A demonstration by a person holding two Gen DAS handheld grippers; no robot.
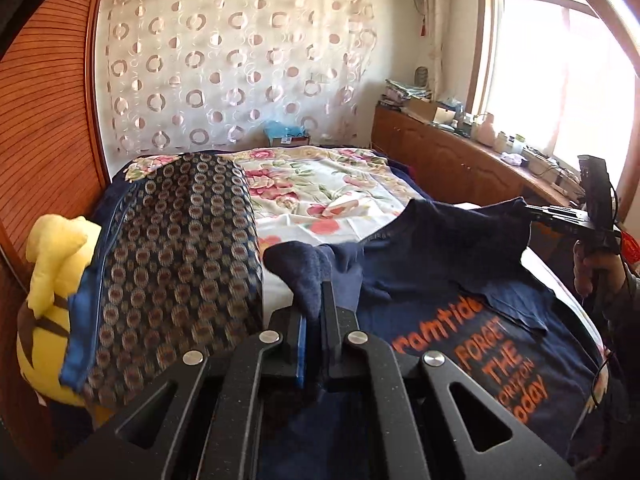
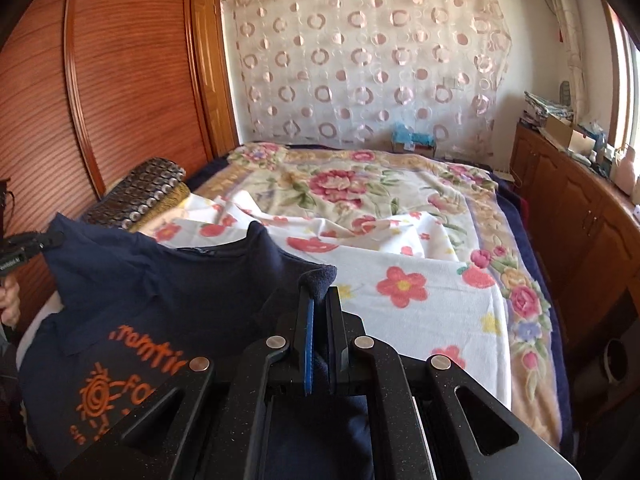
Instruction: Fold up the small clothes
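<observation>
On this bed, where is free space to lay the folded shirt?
Free: the white flowered sheet right of the navy printed T-shirt, up to the floral blanket's border. Crowded: the left side, with patterned cushion and yellow plush toy.

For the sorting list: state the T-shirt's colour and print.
Navy T-shirt, orange lettering; clearest in the left wrist view.

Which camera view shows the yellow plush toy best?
The left wrist view: the yellow plush toy sits at its left edge, partly behind a patterned cushion. The right wrist view does not show the toy at all.
</observation>
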